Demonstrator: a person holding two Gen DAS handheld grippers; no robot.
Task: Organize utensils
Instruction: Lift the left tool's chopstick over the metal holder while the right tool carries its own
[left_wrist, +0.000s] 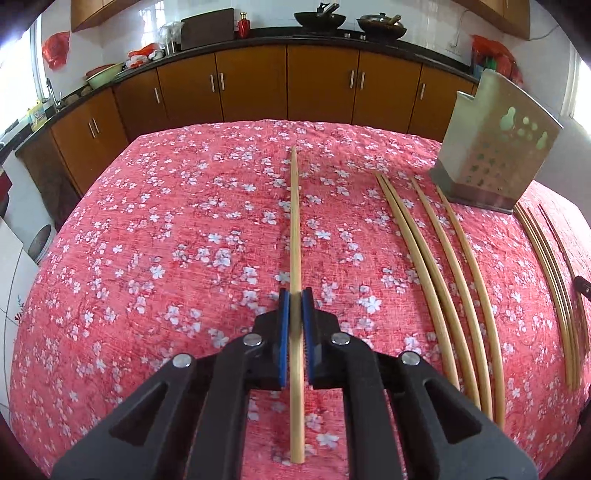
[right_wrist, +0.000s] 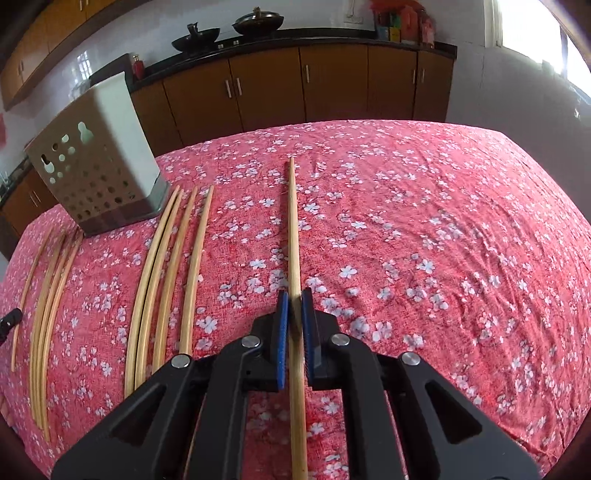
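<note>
My left gripper (left_wrist: 295, 295) is shut on a bamboo chopstick (left_wrist: 294, 221) that runs lengthwise between its blue pads and points away over the red floral tablecloth. My right gripper (right_wrist: 294, 295) is shut on another bamboo chopstick (right_wrist: 293, 229) in the same way. Several loose chopsticks (left_wrist: 439, 266) lie in rows on the cloth, right of the left gripper; they also show left of the right gripper (right_wrist: 166, 273). A perforated metal utensil holder (left_wrist: 495, 147) stands at the far right in the left wrist view and at the far left in the right wrist view (right_wrist: 96, 166).
More chopsticks lie beyond the holder near the table's side (left_wrist: 550, 277), also in the right wrist view (right_wrist: 48, 314). The red floral tablecloth (left_wrist: 166, 240) covers the table. Brown kitchen cabinets (left_wrist: 251, 81) with woks on the counter stand behind.
</note>
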